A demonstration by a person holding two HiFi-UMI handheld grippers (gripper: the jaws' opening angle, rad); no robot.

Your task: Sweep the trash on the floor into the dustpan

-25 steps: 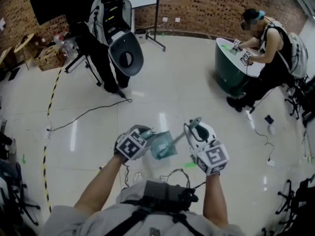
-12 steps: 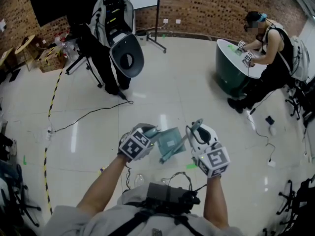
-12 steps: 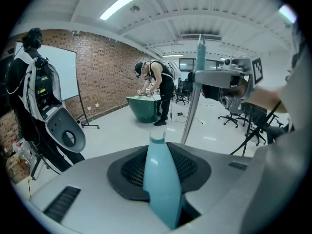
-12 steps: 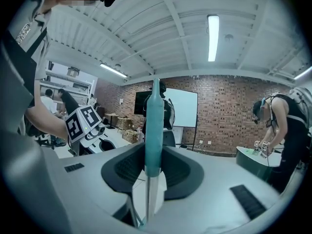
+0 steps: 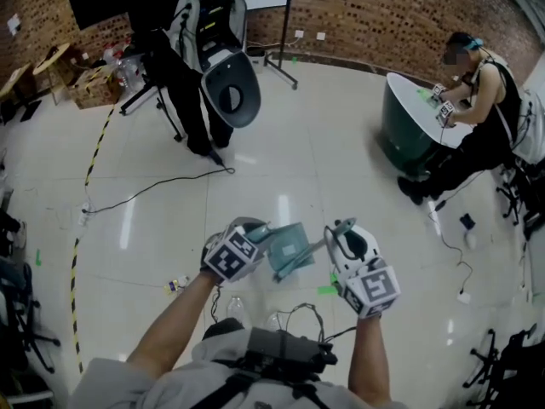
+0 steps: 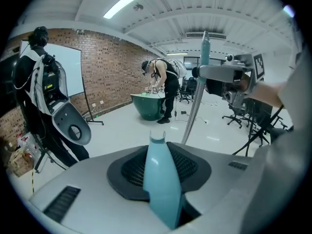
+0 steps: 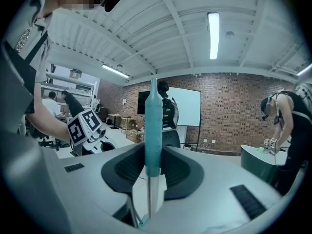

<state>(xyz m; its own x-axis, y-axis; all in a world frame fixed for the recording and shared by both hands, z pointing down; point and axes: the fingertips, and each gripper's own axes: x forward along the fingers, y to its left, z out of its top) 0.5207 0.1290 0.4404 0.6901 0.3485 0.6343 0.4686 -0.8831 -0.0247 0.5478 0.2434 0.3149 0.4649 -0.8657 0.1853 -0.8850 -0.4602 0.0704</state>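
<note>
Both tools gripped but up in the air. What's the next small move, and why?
Probably lower the dustpan to the floor beside the green scrap. The left gripper is shut on the dustpan's teal handle and the right gripper on the broom handle, yet both tools appear to hang between the hands, so sweeping cannot start.
</note>
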